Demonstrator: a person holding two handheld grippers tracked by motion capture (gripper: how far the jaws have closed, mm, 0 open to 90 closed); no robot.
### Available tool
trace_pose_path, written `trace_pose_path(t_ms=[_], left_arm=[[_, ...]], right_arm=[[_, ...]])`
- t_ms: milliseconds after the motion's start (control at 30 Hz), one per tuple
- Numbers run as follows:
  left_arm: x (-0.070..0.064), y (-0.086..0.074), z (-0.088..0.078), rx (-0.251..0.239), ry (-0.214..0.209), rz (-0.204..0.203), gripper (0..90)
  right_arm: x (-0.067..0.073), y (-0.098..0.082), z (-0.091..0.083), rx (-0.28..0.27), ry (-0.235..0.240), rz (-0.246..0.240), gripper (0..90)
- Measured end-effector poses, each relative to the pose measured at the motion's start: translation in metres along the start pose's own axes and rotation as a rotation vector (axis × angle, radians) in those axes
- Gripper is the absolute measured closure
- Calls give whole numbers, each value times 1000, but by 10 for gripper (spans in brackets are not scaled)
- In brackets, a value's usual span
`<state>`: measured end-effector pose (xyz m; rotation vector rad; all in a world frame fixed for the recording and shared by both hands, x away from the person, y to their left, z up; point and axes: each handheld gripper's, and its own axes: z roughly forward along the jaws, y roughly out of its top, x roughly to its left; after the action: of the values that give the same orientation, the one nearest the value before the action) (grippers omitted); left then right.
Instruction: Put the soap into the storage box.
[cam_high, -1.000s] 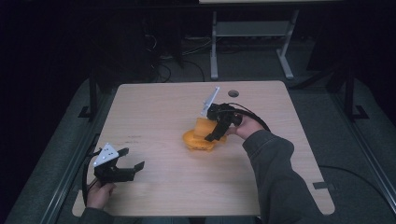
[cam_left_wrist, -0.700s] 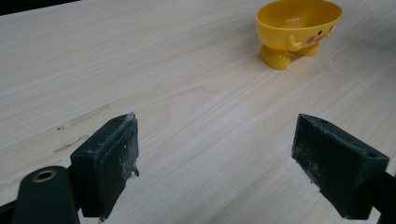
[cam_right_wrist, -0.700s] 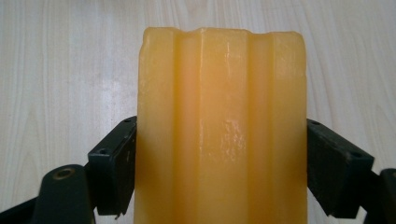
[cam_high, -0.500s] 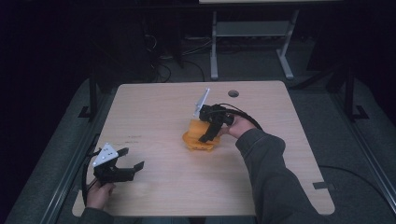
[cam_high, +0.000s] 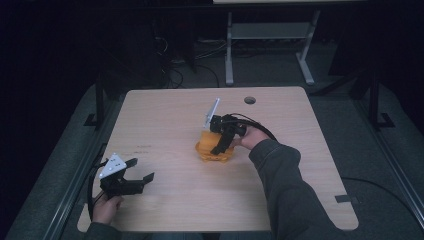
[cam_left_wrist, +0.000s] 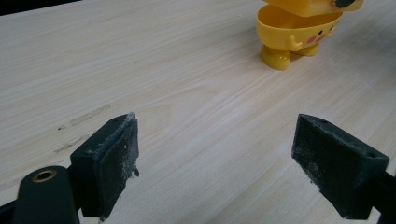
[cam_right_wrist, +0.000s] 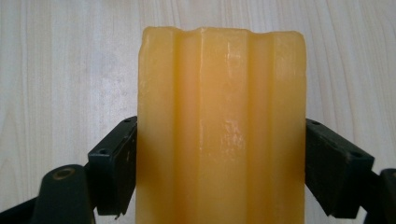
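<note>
Wooden table (cam_high: 165, 115) | right claw (cam_high: 220, 145) pinching yellow toy (cam_high: 212, 150) | left claw (cam_high: 136, 172) spread, near front-left edge

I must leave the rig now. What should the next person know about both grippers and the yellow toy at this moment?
Right gripper: jaws shut on the ridged yellow piece, at the yellow toy container mid-table.
Left gripper: open, holding nothing, near the front left of the table, apart from the toy.
Toy: stands upright on its feet; upper part looks raised off the lower bowl.
Done: the yellow piece is gripped.
Left: probably separating or reseating it; I cannot tell which.
</note>
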<state>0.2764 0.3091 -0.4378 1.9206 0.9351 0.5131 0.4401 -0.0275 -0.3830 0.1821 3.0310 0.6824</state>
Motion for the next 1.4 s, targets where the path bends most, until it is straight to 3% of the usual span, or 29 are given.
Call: trace_pose_path(t_ms=[333,1167,1400], left_arm=[[0,0,0,-1,-1,-1,141],[-1,0,0,7,-2,1,141],[-1,0,0,7,-3,0,141]], right_arm=[[2,2,6,12,-4,-15,204],[4,-9,-4,-26,-23,44,174],[5,-11,-11,-63,-19,67,171]])
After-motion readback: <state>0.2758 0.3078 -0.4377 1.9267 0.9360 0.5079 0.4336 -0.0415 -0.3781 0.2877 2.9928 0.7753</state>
